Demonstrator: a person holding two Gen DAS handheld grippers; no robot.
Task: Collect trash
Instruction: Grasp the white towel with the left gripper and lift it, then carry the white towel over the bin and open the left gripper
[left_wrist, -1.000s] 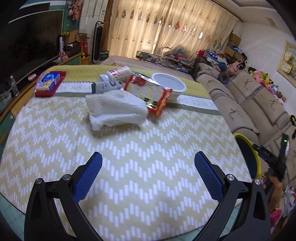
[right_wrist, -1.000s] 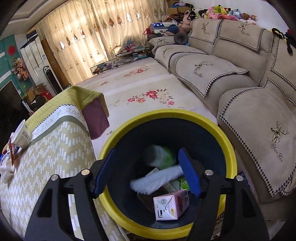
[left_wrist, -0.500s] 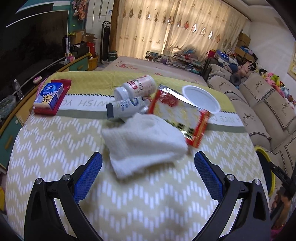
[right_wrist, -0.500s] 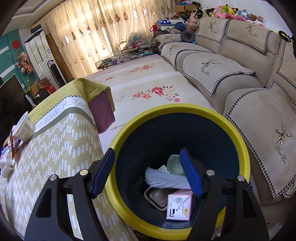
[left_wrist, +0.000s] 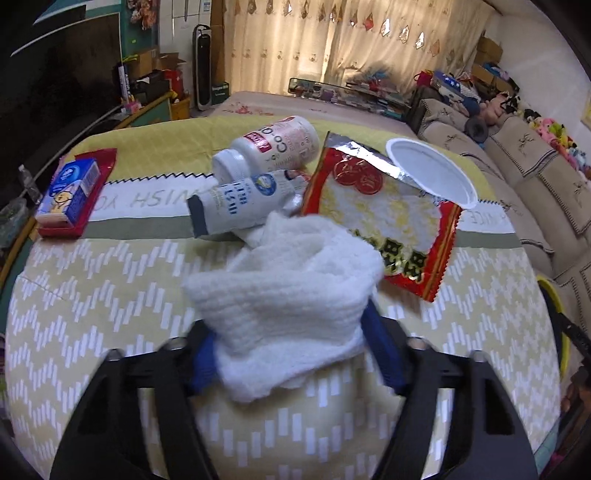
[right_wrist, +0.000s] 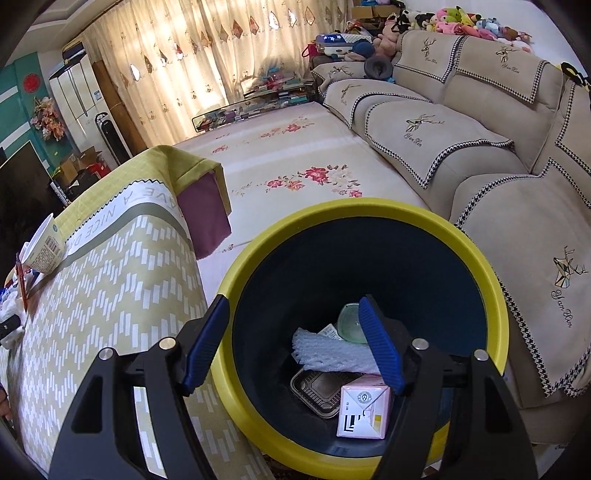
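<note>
Only our right view shows the bin under our open right gripper. Our left gripper has just been closing around the white cloth between its fingers.

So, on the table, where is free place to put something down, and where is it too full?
Free: the zigzag tablecloth left of the white cloth, below the tissue pack, and the strip right of the cloth, below the red snack bag. Crowded: the far middle, where two bottles, the bag and the paper bowl lie together.
</note>
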